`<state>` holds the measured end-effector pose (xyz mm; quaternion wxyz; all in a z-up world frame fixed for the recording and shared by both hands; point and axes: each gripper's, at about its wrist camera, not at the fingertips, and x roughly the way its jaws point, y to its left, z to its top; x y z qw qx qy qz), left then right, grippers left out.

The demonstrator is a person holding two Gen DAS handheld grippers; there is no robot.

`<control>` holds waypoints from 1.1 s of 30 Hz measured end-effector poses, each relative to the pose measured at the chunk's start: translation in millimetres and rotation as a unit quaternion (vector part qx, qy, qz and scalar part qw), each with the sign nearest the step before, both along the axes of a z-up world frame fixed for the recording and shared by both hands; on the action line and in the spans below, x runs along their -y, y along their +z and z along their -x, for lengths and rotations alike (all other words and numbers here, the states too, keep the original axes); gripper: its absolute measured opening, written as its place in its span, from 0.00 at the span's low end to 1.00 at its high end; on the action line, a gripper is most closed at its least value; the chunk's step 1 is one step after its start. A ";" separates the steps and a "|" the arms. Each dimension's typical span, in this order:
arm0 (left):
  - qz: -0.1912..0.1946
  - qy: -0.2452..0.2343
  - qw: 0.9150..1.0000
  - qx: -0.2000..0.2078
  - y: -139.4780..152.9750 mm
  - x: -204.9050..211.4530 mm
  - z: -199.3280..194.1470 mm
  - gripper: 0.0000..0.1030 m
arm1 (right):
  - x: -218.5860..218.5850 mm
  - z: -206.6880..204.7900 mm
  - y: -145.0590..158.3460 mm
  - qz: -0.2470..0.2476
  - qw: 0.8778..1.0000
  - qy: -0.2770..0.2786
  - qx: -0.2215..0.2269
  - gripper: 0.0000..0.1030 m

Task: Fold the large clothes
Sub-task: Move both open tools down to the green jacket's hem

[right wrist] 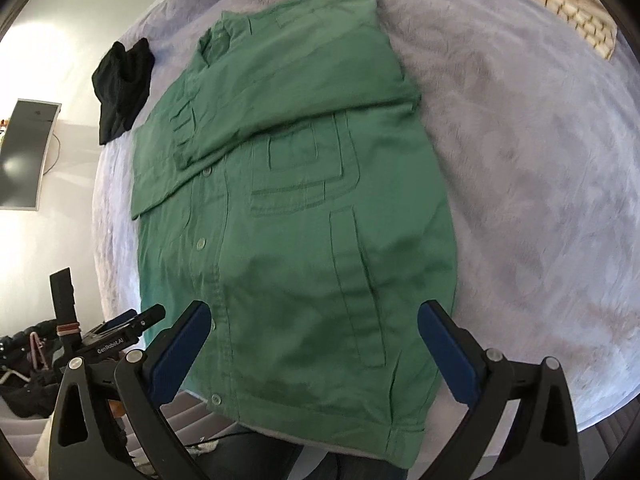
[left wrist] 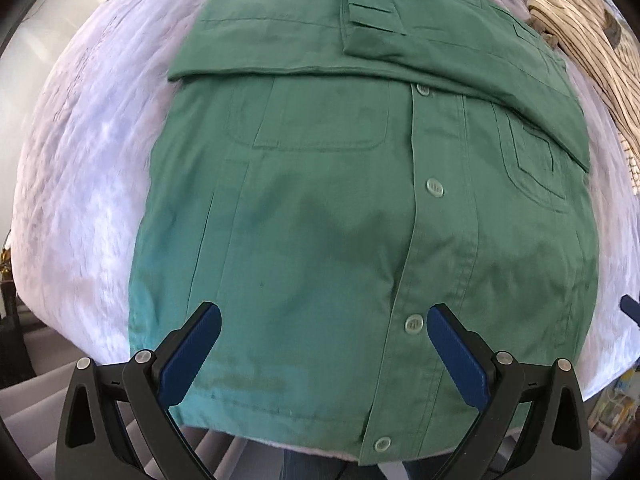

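A green button-up shirt (left wrist: 340, 208) lies flat, front up, on a pale lilac bed cover (left wrist: 80, 168). Both sleeves are folded across its chest, one cuff (left wrist: 368, 20) on top near the collar. Its hem hangs at the near bed edge. My left gripper (left wrist: 324, 320) is open and empty, hovering above the hem beside the button placket. My right gripper (right wrist: 314, 318) is open and empty above the shirt (right wrist: 296, 208), over its right half near the hem. The left gripper also shows in the right wrist view (right wrist: 136, 322) at the left.
A black garment (right wrist: 122, 84) lies on the bed beyond the shirt's left side. A beige striped cloth (left wrist: 580, 40) lies at the far right. A monitor (right wrist: 28, 152) hangs on the wall at left. Clutter sits on the floor at lower left (right wrist: 28, 360).
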<state>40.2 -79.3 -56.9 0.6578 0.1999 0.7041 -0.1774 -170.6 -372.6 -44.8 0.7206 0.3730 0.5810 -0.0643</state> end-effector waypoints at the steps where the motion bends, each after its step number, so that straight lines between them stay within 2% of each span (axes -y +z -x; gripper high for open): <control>1: 0.001 0.004 1.000 0.002 2.5 -3.7 3.9 1.00 | -1.4 1.8 -3.9 -0.012 1.000 0.000 -0.005 1.00; 6: 0.004 0.014 1.000 0.006 10.0 -15.5 14.9 1.00 | -6.1 8.0 -21.9 -0.055 0.998 -0.004 -0.032 1.00; 11: 0.008 0.004 1.000 -0.011 11.8 -21.9 22.8 1.00 | -2.6 20.1 -23.6 -0.070 0.997 -0.033 -0.027 1.00; 18: 0.016 0.001 1.000 -0.007 18.3 -33.2 21.6 1.00 | 0.4 42.0 -30.6 -0.094 0.992 -0.079 -0.037 1.00; 28: 0.025 0.030 0.999 -0.008 6.5 -115.0 -9.5 1.00 | -27.4 60.1 -44.1 -0.105 0.985 -0.132 -0.041 1.00; 33: 0.032 0.031 0.999 -0.007 -0.9 -154.2 -23.6 1.00 | -41.9 79.6 -42.8 -0.076 0.983 -0.161 -0.033 1.00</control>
